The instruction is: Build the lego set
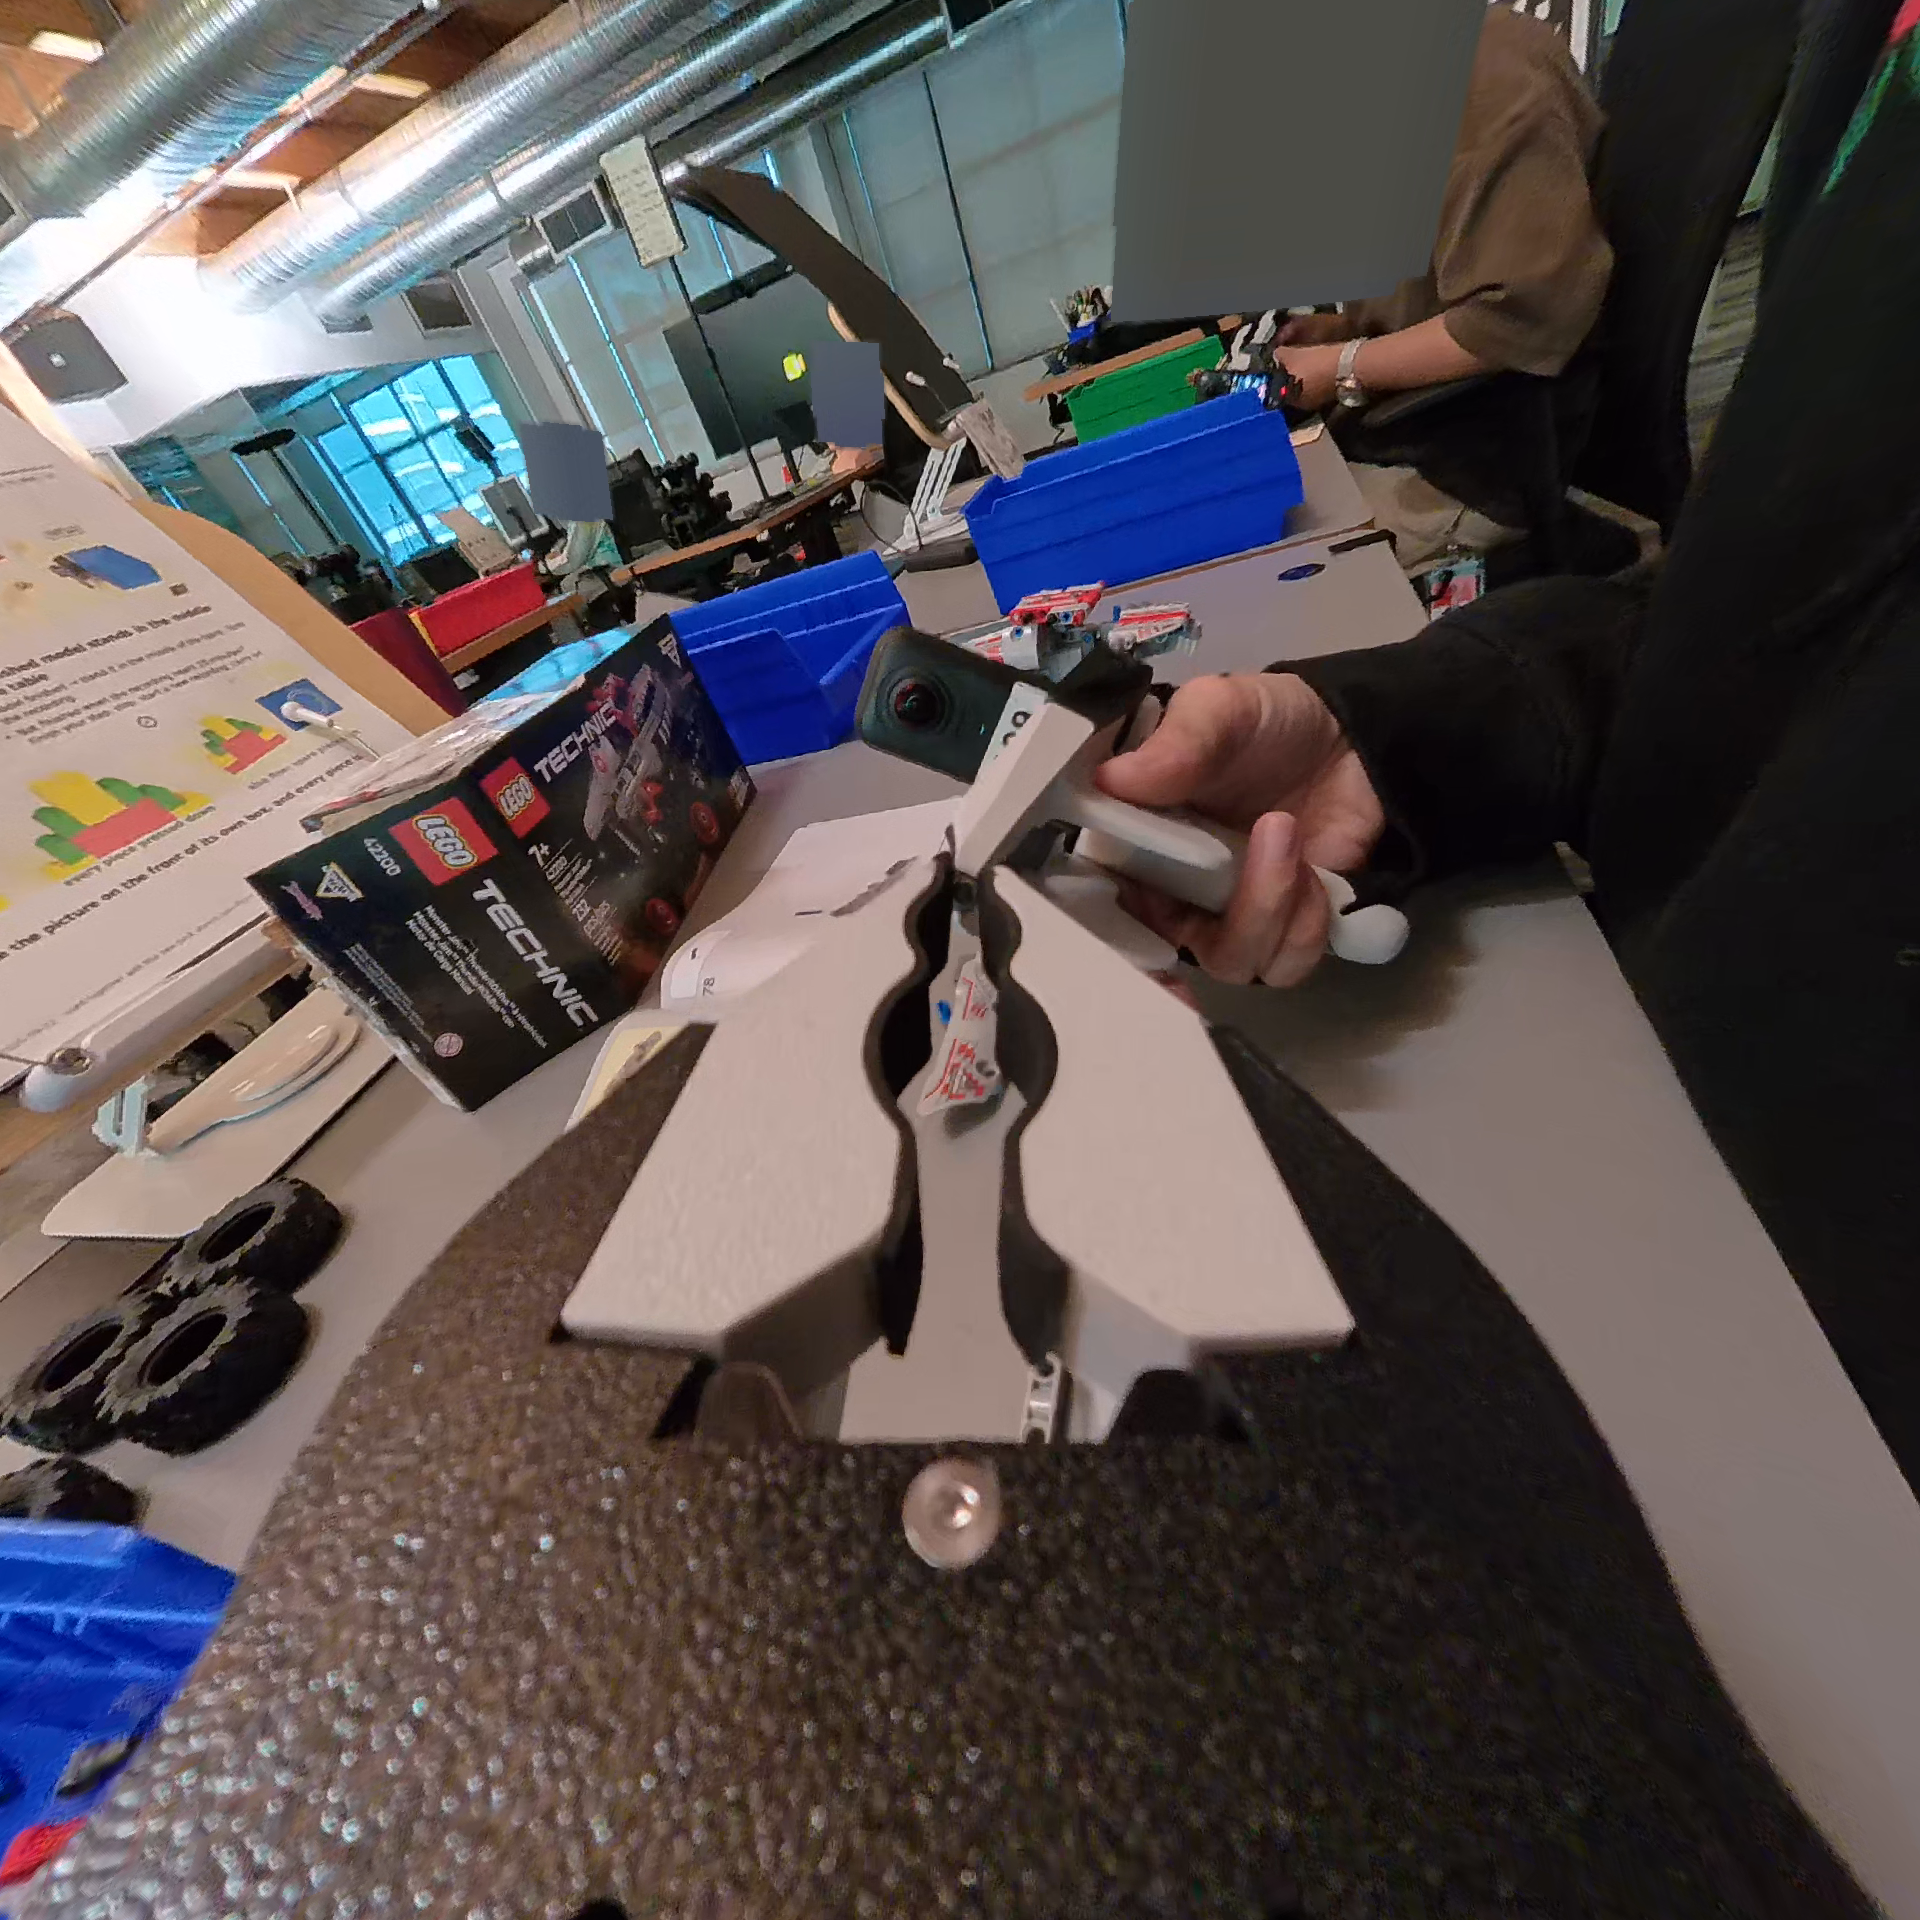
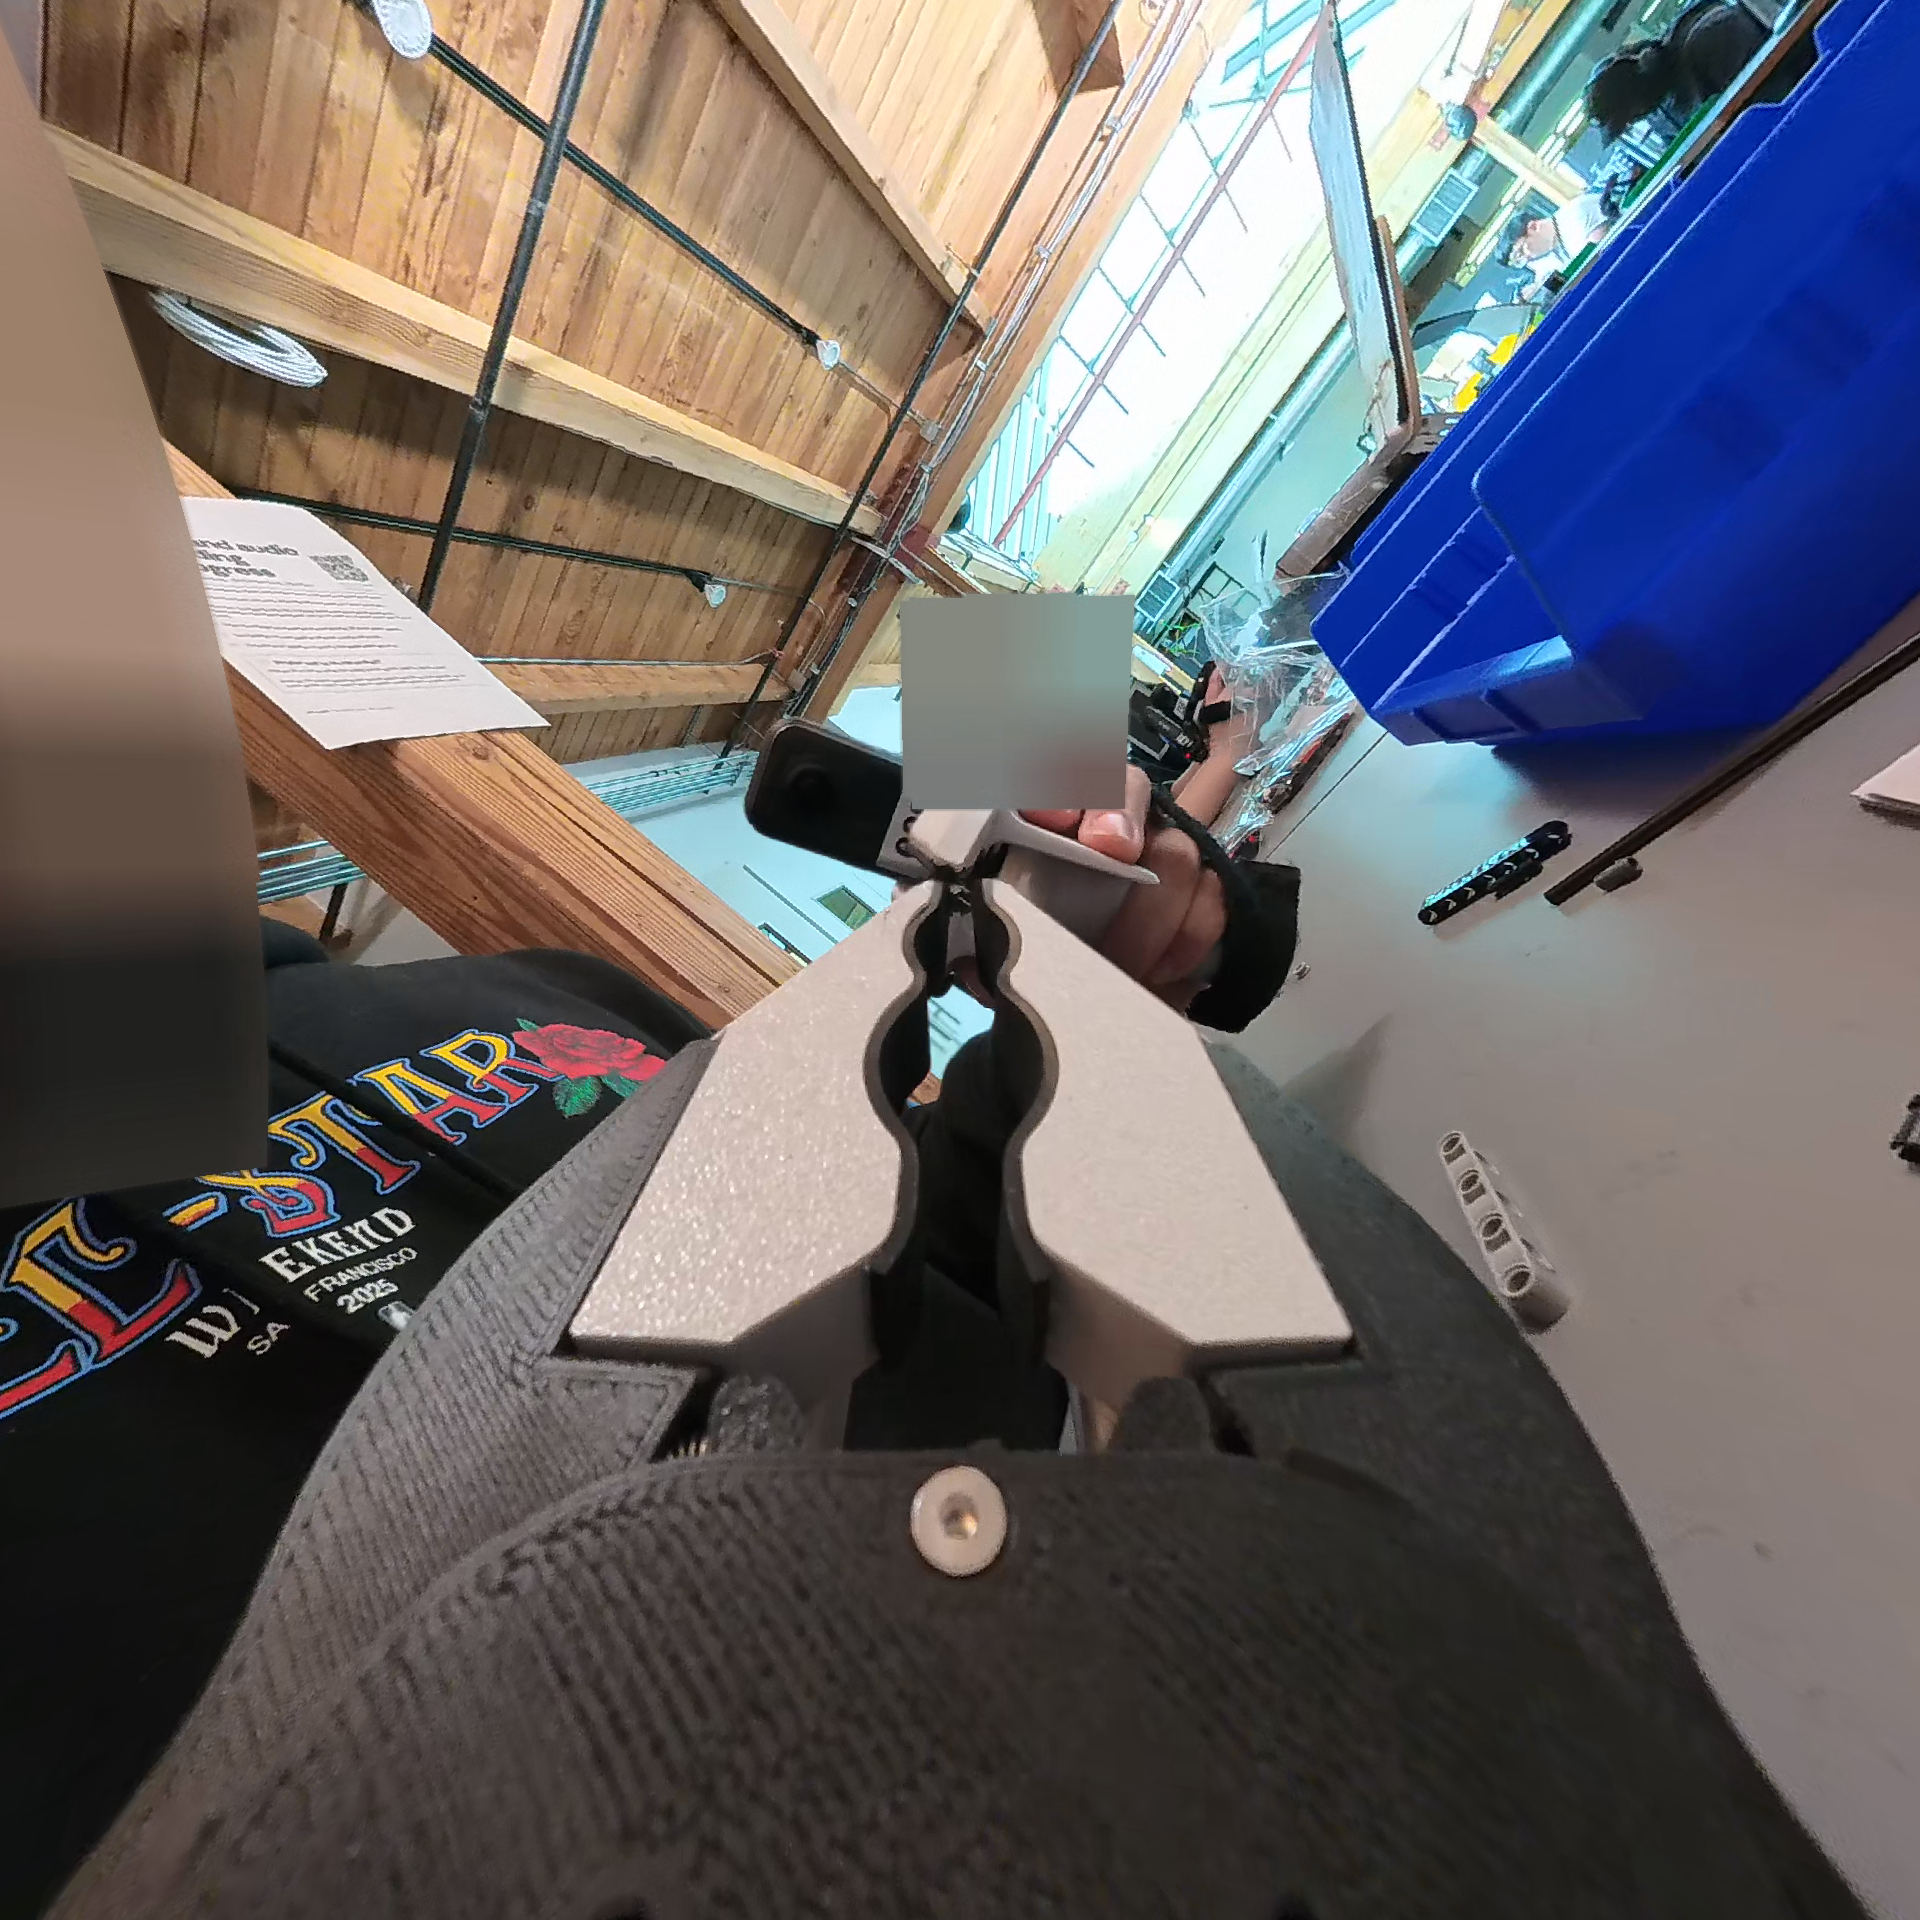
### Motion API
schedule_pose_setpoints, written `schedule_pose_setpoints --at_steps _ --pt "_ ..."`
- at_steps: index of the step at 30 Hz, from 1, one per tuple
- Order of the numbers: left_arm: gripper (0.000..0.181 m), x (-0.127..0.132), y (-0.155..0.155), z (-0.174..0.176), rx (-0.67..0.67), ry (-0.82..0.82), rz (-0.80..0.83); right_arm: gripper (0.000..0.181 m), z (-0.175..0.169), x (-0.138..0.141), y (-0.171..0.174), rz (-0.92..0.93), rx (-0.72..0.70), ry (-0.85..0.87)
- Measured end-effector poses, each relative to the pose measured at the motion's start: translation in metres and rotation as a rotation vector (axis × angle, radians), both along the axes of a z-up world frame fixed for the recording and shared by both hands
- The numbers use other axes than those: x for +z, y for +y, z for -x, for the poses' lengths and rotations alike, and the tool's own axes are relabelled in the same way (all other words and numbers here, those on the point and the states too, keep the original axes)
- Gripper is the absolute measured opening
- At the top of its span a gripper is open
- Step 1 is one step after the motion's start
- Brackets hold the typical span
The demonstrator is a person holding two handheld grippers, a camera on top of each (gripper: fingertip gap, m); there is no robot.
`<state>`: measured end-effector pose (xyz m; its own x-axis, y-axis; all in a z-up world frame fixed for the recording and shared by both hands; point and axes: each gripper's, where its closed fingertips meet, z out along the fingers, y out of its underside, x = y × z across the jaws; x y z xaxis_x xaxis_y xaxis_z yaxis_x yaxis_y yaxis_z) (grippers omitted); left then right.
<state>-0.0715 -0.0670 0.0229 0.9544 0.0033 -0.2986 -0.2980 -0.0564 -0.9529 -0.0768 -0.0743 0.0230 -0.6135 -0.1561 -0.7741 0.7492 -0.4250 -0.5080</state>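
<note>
My left gripper (image 1: 966, 891) has its jaws nearly together. A small white piece with red markings (image 1: 961, 1049) sits in the gap between its fingers, seemingly pinched there. My right gripper (image 2: 951, 896) is shut, with something small and dark at its tips that I cannot make out. The two grippers meet tip to tip above the grey table (image 1: 1558, 1247). The right gripper also shows in the left wrist view (image 1: 1013, 790), held in a hand (image 1: 1247, 821). The left gripper also shows in the right wrist view (image 2: 971, 836). A part-built red and white model (image 1: 1081, 623) stands farther back.
A black set box (image 1: 499, 883) lies at the left, with several black tyres (image 1: 177, 1340) nearer. Blue bins (image 1: 1132, 499) stand behind. White paper (image 1: 831, 904) lies under the grippers. A grey beam (image 2: 1496, 1226), a black beam (image 2: 1496, 873) and a thin dark rod (image 2: 1714, 769) lie on the table. The grippers are tip to tip, or close to it.
</note>
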Motion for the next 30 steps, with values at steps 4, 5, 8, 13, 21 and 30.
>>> schedule_pose_setpoints --at_steps 4,5,8,13,21,30 --pt "0.001 -0.005 0.001 0.002 0.008 -0.012 0.038 0.003 0.002 -0.005 0.002 -0.029 -0.013 -0.002" --pt "0.001 -0.007 0.001 0.003 0.013 -0.014 0.050 0.003 0.003 -0.006 0.002 -0.045 -0.021 0.001" --pt "0.001 -0.012 0.002 0.003 0.021 -0.031 0.074 0.003 0.006 -0.012 0.002 -0.115 -0.050 0.031" --pt "0.001 -0.024 0.001 0.008 0.046 -0.054 0.154 0.006 0.005 -0.020 0.002 -0.263 -0.074 0.117" --pt "0.001 -0.085 -0.017 0.005 -0.008 -0.202 0.439 0.023 0.009 -0.076 0.015 -1.057 -0.222 0.653" --pt "0.001 -0.106 -0.019 0.013 0.004 -0.273 0.563 0.021 0.008 -0.115 -0.011 -1.247 -0.069 0.735"
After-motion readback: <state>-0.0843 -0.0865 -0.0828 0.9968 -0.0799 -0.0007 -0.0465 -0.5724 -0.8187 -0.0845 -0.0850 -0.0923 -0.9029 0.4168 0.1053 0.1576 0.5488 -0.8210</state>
